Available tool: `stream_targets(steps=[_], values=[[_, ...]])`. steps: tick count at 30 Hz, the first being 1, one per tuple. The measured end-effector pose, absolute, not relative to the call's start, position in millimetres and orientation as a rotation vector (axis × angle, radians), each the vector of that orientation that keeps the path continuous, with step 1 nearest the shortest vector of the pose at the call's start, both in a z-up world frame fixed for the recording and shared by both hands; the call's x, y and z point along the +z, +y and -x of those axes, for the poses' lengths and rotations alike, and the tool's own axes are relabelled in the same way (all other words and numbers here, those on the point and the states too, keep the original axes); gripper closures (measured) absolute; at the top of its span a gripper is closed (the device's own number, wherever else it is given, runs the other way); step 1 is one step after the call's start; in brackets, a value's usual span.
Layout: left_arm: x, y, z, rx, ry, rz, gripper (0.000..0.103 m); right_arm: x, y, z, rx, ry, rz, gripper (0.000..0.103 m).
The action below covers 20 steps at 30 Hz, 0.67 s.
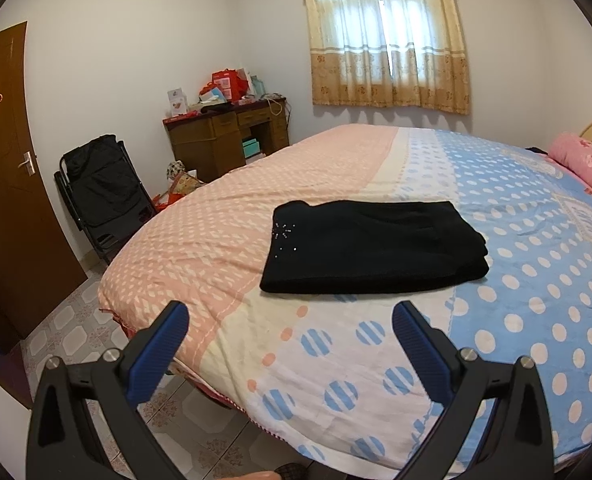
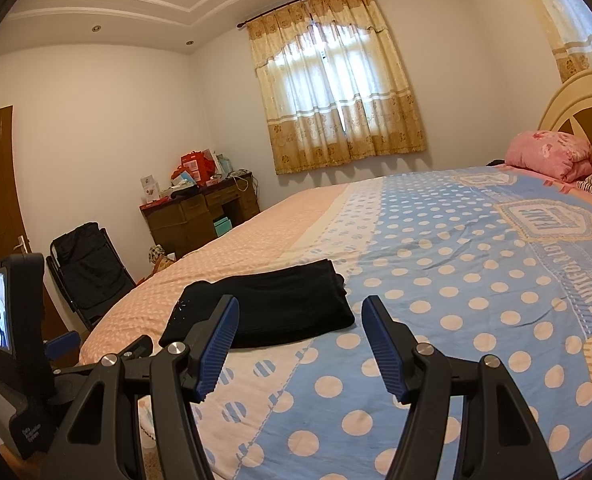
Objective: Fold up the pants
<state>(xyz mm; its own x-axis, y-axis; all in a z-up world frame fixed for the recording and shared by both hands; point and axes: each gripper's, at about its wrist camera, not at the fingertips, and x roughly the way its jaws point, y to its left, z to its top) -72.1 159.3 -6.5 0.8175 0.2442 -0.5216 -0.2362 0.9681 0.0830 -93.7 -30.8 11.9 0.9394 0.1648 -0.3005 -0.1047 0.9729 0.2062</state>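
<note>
Black pants [image 1: 372, 248] lie at frame centre on the polka-dot bedspread [image 1: 516, 320], already a compact layered rectangle. Left gripper [image 1: 290, 330] and right gripper [image 2: 300, 334] hover in the lower frame, jaws spread, empty. Folding appears essentially complete.

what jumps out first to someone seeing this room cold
The black pants catch the eye first: a dark, neatly folded rectangle lying on the pastel bedspread, across the seam where its pink and blue polka-dot halves meet. Next come the left gripper and the right gripper, both open and hovering short of the pants, holding nothing. Behind the bed, the curtained window glows brightly on the far wall.
</note>
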Motion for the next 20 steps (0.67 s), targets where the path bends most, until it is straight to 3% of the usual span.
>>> stream_targets(steps=[20], values=[[5,159,67,0.244,0.561,0.019,0.0,14,-38,98,0.12,0.304,-0.195,0.038]])
